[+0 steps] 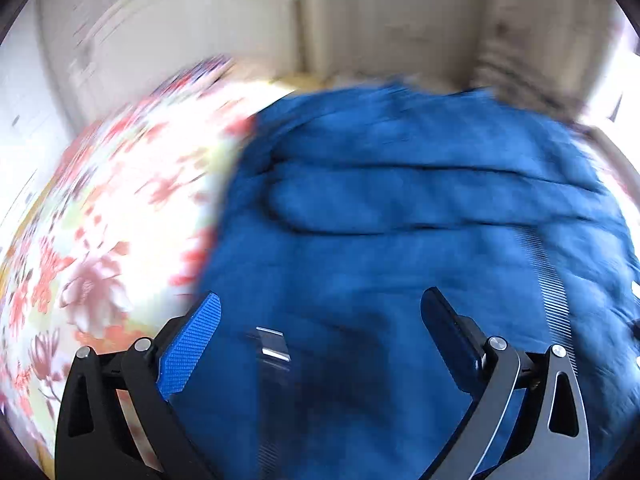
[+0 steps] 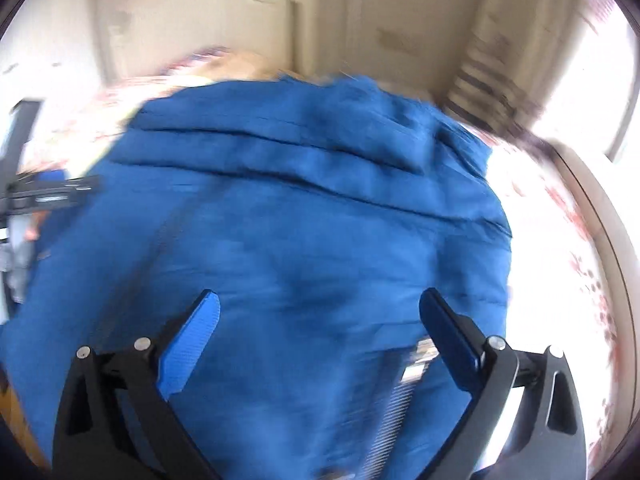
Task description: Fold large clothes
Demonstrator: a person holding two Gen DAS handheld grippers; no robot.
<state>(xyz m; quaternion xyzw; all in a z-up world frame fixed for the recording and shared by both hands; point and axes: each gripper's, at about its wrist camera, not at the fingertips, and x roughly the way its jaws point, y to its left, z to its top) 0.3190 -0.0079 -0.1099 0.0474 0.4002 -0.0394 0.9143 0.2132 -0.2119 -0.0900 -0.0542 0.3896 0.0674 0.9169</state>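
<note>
**Both pairs of fingers spread above the blue garment**

Left wrist view: my left gripper [image 1: 320,308] fills the bottom of the frame, its fingers [image 1: 192,344] spread wide apart with nothing between them. Beyond and beneath them lies the blue garment [image 1: 400,208], taking up the centre and right of the frame, with long horizontal folds running across its upper half. A zipper strip [image 1: 548,280] runs down the garment at the right, and a small shiny metal piece [image 1: 272,344] shows on the cloth at the lower centre, between my fingers. The garment rests on a floral sheet [image 1: 100,240], white with red and pink flowers, which covers the left of the frame. A pale wall [image 1: 360,8] spans the top. The whole picture is blurred.

Right wrist view: my right gripper [image 2: 320,308] sits at the bottom, its fingers [image 2: 192,344] likewise held well apart and gripping nothing. The blue garment [image 2: 300,200] spreads over the centre of the frame, with folds across its upper part. A zipper strip [image 2: 396,400] lies at the lower right, just beside my right-hand finger. The floral sheet [image 2: 560,240] shows brightly at the right edge. At the left edge, over the garment's border, I see the dark frame of my left gripper [image 2: 52,192]. This picture is blurred too.
</note>
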